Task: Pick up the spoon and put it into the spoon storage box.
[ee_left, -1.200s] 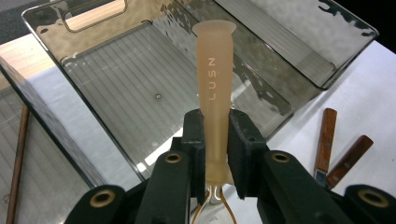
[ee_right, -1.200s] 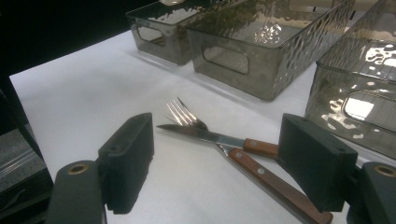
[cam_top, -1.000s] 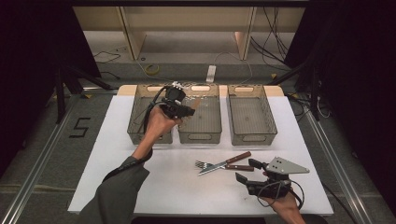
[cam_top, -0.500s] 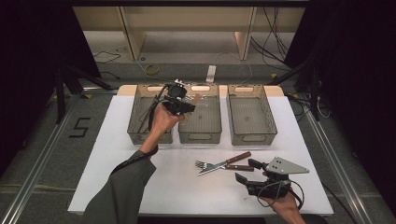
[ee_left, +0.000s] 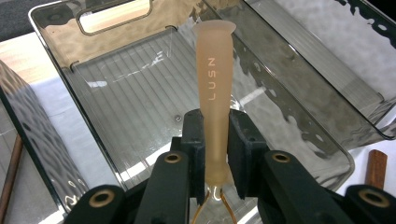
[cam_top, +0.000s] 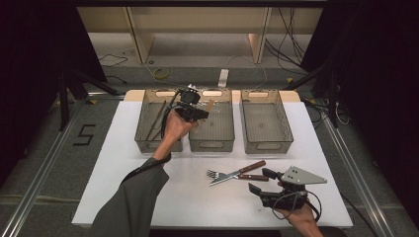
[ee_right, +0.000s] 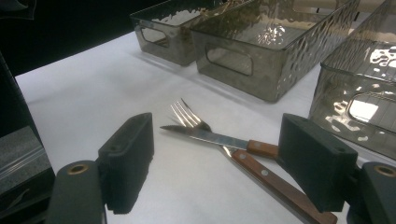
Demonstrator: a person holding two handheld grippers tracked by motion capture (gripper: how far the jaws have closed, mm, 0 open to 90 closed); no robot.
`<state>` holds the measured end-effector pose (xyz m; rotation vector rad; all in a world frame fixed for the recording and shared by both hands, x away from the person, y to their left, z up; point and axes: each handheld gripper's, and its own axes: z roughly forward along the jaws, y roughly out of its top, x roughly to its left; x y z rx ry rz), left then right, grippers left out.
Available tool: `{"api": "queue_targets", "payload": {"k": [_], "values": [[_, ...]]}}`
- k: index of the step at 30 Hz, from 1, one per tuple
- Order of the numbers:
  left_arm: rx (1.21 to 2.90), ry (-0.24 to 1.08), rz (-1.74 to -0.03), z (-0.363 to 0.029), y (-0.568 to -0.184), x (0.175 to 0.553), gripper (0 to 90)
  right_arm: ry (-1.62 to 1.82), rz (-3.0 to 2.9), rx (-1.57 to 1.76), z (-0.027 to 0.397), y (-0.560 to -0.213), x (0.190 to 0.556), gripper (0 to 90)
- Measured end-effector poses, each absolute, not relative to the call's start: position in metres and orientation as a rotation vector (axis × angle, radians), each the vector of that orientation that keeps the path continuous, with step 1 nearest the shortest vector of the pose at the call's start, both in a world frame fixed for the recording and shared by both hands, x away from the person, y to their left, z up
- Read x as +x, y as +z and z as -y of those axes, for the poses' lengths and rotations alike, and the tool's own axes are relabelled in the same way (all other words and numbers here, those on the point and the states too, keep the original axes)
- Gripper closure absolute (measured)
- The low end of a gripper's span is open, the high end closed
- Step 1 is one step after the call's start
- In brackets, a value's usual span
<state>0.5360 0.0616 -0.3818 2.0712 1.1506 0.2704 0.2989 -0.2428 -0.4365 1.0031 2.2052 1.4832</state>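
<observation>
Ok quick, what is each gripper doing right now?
Left gripper: shut on the beige handle, over the middle bin.
Right gripper: open, holding nothing, near the fork and knife.

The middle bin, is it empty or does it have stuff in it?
Empty. The left gripper view shows the middle bin's ribbed floor bare; the tan-handled utensil hangs above it in the left gripper.

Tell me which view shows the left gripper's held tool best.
Left gripper view: the left gripper clamps the beige handle, marked LUSN, over the middle bin. High view shows only a small tan sliver by the hand. Right gripper view gives nothing clear of it.
</observation>
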Motion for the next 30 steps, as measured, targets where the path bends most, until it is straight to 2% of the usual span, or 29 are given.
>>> {"api": "queue_targets", "payload": {"k": [24,26,30], "values": [[2.079,0.238,-1.188,-0.059,-0.395,0.539,75.4,1.481,-2.207,1.002,0.243,-0.436,0.299,27.8],[2.060,0.242,-1.197,-0.059,-0.395,0.539,71.0,1.480,-2.207,1.003,0.243,-0.436,0.299,27.8],[2.048,0.210,-1.214,-0.059,-0.392,0.540,50.9,1.480,-2.206,1.002,0.243,-0.436,0.299,27.8]]}}
